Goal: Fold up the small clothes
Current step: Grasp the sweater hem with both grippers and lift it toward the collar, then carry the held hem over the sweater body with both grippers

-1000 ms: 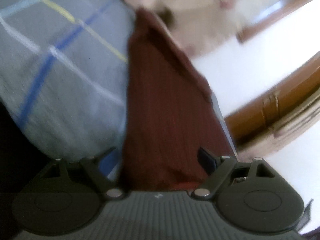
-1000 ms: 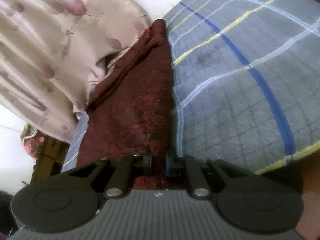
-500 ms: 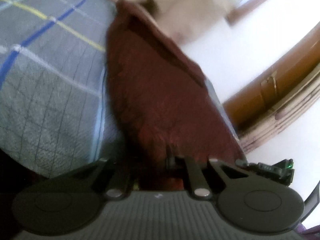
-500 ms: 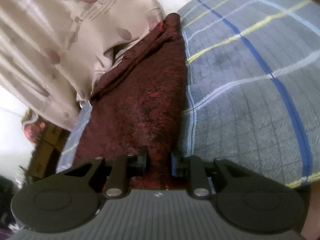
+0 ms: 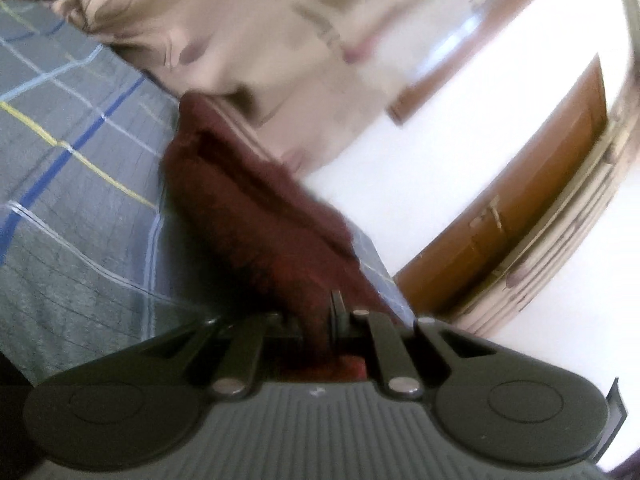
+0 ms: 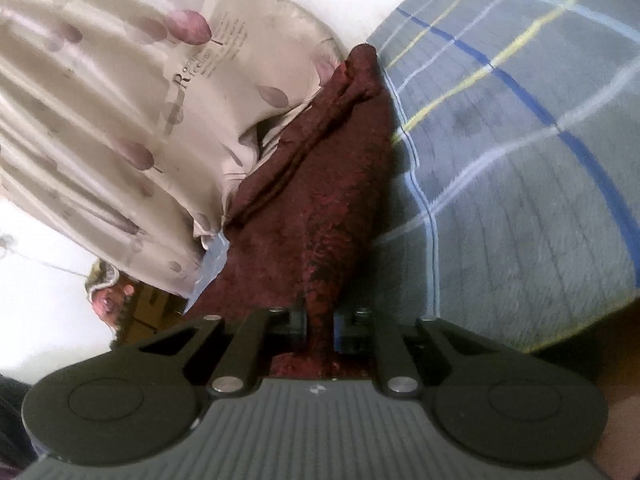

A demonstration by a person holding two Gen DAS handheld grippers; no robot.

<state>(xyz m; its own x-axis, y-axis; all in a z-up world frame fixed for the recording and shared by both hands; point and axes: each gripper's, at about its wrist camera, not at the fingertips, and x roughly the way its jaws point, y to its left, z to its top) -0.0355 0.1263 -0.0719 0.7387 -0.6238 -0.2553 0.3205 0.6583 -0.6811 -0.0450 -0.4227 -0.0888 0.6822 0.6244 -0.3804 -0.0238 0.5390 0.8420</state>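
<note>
Right wrist view: both grippers, right (image 6: 320, 322) and left (image 5: 320, 320), have jaws clamped on the maroon garment (image 6: 316, 208) stretched over the plaid bed (image 6: 520, 160); fold apparently just beginning, not laid over.

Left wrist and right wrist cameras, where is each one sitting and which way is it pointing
Left wrist: on the left gripper, looking along its fingers at the maroon garment; only the gripper shows.
Right wrist: on the right gripper, looking along the same garment; only the gripper shows.
Shared: the garment, plaid bedsheet and beige printed fabric.
</note>
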